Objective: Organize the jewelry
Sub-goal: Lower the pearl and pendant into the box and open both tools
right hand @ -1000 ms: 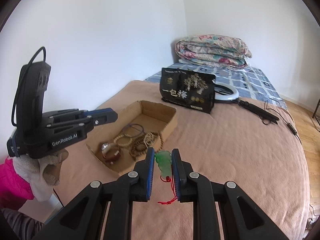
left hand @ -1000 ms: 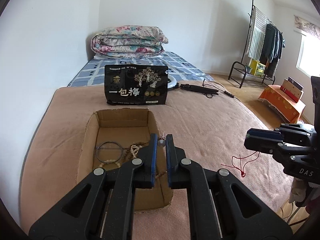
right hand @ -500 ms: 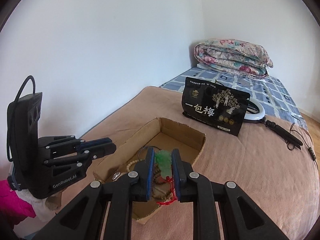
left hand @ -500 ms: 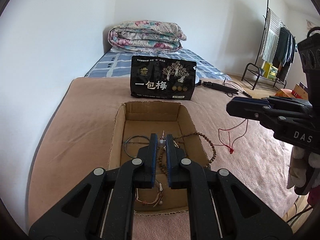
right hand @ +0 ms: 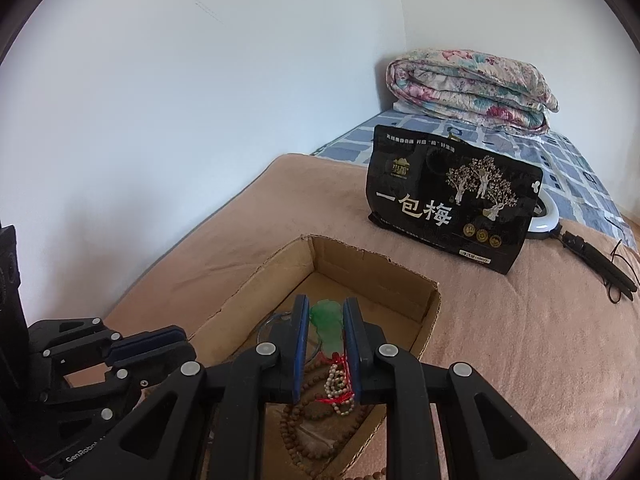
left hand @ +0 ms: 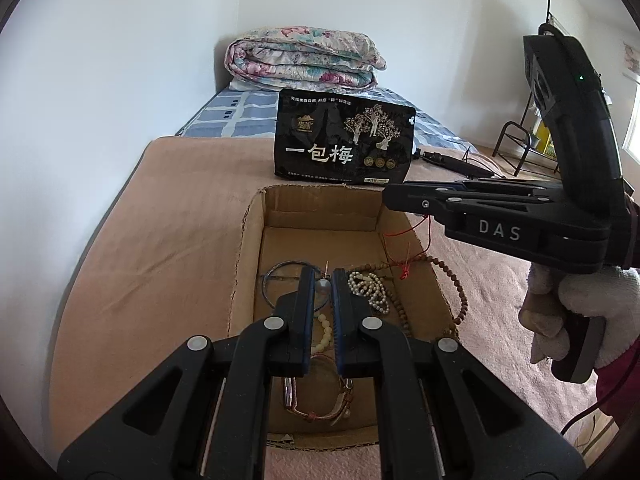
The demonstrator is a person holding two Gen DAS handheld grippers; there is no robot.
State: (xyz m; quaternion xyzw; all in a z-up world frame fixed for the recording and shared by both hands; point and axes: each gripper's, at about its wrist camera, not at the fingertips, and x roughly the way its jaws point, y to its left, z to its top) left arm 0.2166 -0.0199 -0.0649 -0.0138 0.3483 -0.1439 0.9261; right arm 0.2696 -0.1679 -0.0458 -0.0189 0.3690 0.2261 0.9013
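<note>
The cardboard box (left hand: pixel 248 248) lay open-topped on the bed's tan blanket (left hand: pixel 168 240), its far half bare, its near half crowded with a thin bangle (left hand: pixel 280 276), a white bead string (left hand: pixel 370 290) and brown prayer beads (left hand: pixel 452 280) draped over its right wall. Both claws hung above the box, the right claw (left hand: pixel 390 196) crossing its far right corner. Just behind the box stood a black snack bag (left hand: pixel 344 144). Blanket left of the box lay bare up to the wall (left hand: pixel 100 100).

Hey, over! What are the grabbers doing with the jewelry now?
Right gripper shut on green pendant, above cardboard box. Left gripper shut on small clear bead charm, above box too. Nothing in the way.
</note>
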